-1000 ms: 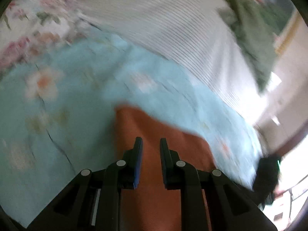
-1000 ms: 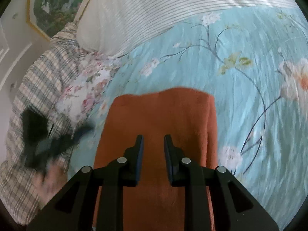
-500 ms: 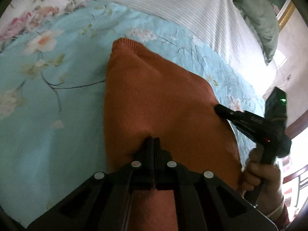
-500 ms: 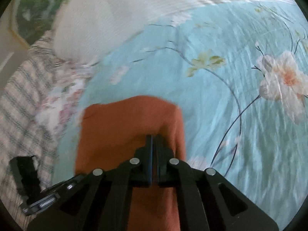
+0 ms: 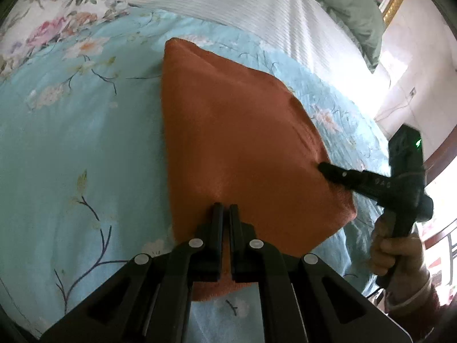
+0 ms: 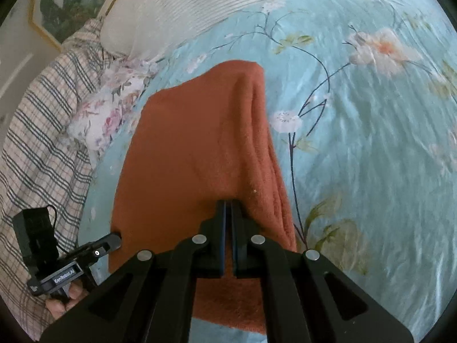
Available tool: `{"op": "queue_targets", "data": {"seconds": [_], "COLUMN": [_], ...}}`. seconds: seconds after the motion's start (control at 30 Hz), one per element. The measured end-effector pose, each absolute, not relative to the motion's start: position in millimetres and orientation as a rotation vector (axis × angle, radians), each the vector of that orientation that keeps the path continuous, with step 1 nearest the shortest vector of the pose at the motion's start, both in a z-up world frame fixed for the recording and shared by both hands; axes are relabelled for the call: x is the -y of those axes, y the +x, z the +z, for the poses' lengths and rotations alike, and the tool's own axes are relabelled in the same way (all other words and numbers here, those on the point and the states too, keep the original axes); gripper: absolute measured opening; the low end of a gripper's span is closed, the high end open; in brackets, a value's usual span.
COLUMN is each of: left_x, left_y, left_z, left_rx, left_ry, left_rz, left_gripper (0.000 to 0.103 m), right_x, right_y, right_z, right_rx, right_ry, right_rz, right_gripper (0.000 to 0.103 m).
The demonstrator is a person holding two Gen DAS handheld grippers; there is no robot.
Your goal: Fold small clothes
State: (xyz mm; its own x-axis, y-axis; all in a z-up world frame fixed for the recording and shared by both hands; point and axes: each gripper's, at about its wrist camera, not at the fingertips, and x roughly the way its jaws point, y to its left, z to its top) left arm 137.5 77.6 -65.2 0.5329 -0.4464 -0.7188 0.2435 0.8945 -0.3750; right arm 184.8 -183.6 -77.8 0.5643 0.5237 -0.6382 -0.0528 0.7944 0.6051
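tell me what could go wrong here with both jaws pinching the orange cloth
The left gripper and right gripper each pinch only the near edge of the orange knit cloth, so an edge might slip free mid-fold. Its far end rests on the blue floral bedspread, so dragging could bunch the fold.

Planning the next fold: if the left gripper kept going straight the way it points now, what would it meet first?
The orange garment: the left gripper is already shut on its near edge, and more of that cloth lies ahead, then the blue floral bedspread. Depth is hard to judge.
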Motion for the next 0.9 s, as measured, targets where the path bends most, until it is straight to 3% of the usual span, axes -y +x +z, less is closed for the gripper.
{"op": "queue_targets", "data": {"seconds": [0.53, 0.73, 0.83, 0.9], "left_x": [-71, -72, -73, -74], "left_y": [123, 123, 124, 125], "left_z": [-69, -70, -70, -69], "left_rx": [-0.930, -0.940, -0.945, -0.946], "left_ry": [-0.191, -0.184, -0.183, -0.183], "left_rz": [-0.353, -0.348, -0.347, -0.348], "left_gripper": [0.007, 0.007, 0.007, 0.007], "right_x": [182, 185, 185, 187], "right_y": [143, 176, 205, 213], "right_z": [-52, -50, -66, -81], "right_rx": [-0.860, -0.823, -0.896, -0.942], "right_ry": [0.593, 0.598, 0.565, 0.590], "right_rz": [0.405, 0.393, 0.325, 0.316], "right_gripper": [0.006, 0.006, 0.013, 0.011]}}
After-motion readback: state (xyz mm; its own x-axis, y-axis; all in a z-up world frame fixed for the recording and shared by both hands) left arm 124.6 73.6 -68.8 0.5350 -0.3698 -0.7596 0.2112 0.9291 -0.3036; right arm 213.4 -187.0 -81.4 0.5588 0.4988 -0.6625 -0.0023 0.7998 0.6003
